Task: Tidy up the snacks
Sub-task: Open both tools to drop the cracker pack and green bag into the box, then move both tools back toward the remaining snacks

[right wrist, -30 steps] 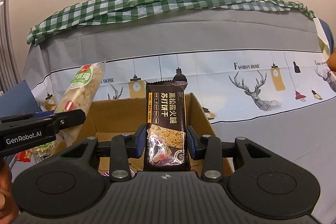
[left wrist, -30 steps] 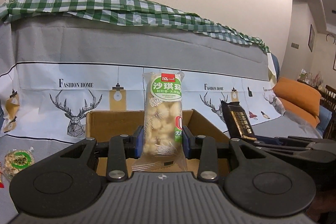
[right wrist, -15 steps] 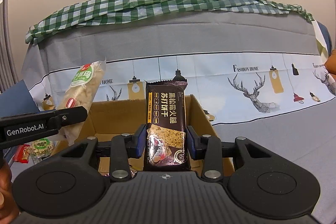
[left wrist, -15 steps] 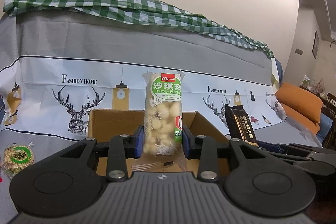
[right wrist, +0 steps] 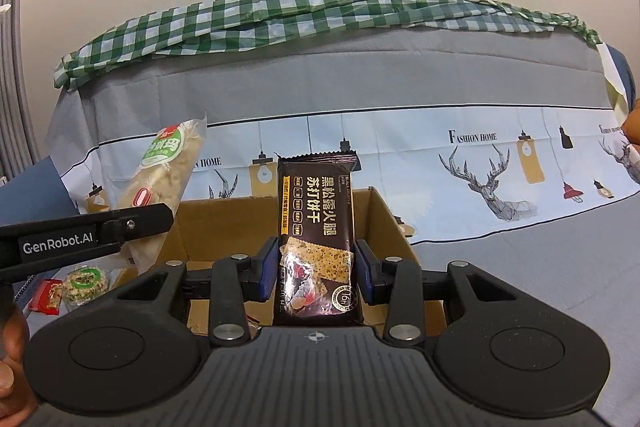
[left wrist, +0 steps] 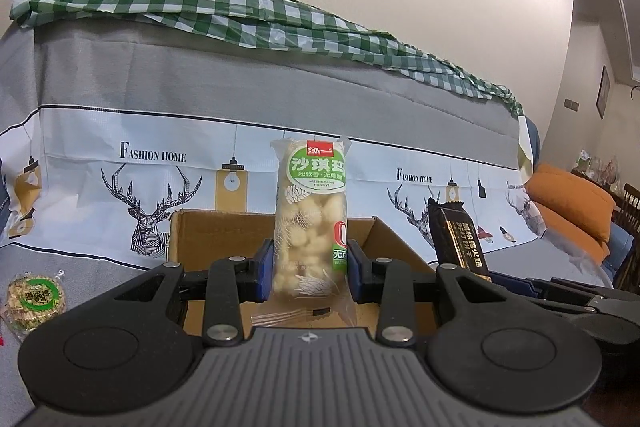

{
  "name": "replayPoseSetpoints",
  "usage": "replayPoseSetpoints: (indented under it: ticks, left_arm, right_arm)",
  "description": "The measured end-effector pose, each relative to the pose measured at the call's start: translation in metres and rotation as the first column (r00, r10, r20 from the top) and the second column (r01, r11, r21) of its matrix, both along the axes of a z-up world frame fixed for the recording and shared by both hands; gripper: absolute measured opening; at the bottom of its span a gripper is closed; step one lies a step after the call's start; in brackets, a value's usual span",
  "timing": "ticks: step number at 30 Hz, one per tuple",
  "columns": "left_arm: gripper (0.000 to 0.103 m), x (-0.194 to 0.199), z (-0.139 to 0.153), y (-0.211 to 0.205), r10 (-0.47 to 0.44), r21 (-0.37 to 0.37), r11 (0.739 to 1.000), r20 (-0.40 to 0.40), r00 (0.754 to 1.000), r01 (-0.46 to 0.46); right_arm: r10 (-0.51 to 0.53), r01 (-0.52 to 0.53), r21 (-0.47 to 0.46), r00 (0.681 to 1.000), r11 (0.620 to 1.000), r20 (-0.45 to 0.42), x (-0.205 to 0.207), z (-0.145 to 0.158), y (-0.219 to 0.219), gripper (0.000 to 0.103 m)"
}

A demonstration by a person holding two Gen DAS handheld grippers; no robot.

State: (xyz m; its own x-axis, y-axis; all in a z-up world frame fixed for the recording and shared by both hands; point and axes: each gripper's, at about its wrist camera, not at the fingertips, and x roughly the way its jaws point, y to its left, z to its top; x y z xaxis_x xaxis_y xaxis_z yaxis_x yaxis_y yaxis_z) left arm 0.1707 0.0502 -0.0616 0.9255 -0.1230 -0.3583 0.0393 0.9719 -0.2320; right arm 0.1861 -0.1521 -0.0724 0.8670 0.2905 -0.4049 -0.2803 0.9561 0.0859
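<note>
Left wrist view, from the left: a round green-labelled snack (left wrist: 36, 301) lies on the grey cover (left wrist: 100, 267) at 8 o'clock, apart from the box; at centre the left gripper (left wrist: 310, 269) has its jaws closed on a clear sachima packet (left wrist: 310, 227), held upright, blue pads pressing both sides; behind it stands an open cardboard box (left wrist: 212, 239), flaps up; the little of its floor that shows is bare brown card, the rest hidden by the gripper; at 3 o'clock a dark cracker packet (left wrist: 458, 241) stands in the other gripper.

Right wrist view, from the left: at 8 o'clock a red wrapper (right wrist: 48, 301) and the round snack (right wrist: 86, 281) lie beside the box's left wall; the sachima packet (right wrist: 164, 183) leans at 10 o'clock; at centre the right gripper (right wrist: 316, 273) has its jaws clamped on the dark cracker packet (right wrist: 316, 227), upright, above the box (right wrist: 224, 223); something small and red shows on the box floor at 6 o'clock, too hidden to identify; contents otherwise cannot be told.
</note>
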Motion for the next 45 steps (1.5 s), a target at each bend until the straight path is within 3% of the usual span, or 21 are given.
replayPoseSetpoints:
  ticks: [8,13,22,27,36,39,42,45]
  left_arm:
    - [0.040,0.000,0.000,-0.001,-0.009,-0.011,1.000,-0.005,1.000,0.009]
    - [0.040,0.001,0.001,0.002,-0.003,-0.013,1.000,-0.007,1.000,0.003]
    - [0.048,-0.003,-0.002,0.016,0.031,-0.023,0.999,-0.012,0.999,-0.031]
    - [0.057,-0.019,-0.003,0.029,0.053,-0.019,0.998,0.014,0.998,-0.053]
    - [0.059,-0.052,-0.004,0.061,0.155,0.046,0.987,-0.053,0.986,-0.153]
    - [0.059,-0.066,-0.004,0.076,0.143,0.038,0.989,-0.094,0.985,-0.140]
    - [0.053,-0.077,-0.003,0.093,0.106,0.023,0.994,-0.140,0.984,-0.104]
    - [0.038,-0.085,0.004,0.106,0.091,0.105,0.992,-0.154,0.984,-0.076]
  right_arm:
    - [0.017,-0.017,-0.012,1.000,1.000,-0.018,0.001,-0.003,0.005,0.042]
    - [0.002,-0.002,-0.020,1.000,1.000,-0.031,0.003,-0.004,0.007,0.064]
    - [0.009,-0.010,-0.048,1.000,0.999,-0.023,-0.001,-0.005,0.022,0.064]
    - [0.006,-0.006,-0.048,1.000,0.999,0.007,-0.008,-0.003,0.033,0.064]
    - [-0.007,0.008,-0.019,0.998,1.000,0.061,-0.028,-0.003,0.060,0.064]
    - [-0.009,0.010,-0.018,0.998,1.000,0.064,-0.035,-0.002,0.070,0.064]
    - [-0.008,0.007,0.015,0.997,1.000,0.076,-0.041,0.001,0.076,0.067]
    - [0.038,-0.042,0.064,0.997,0.997,0.063,-0.045,0.003,0.084,0.068]
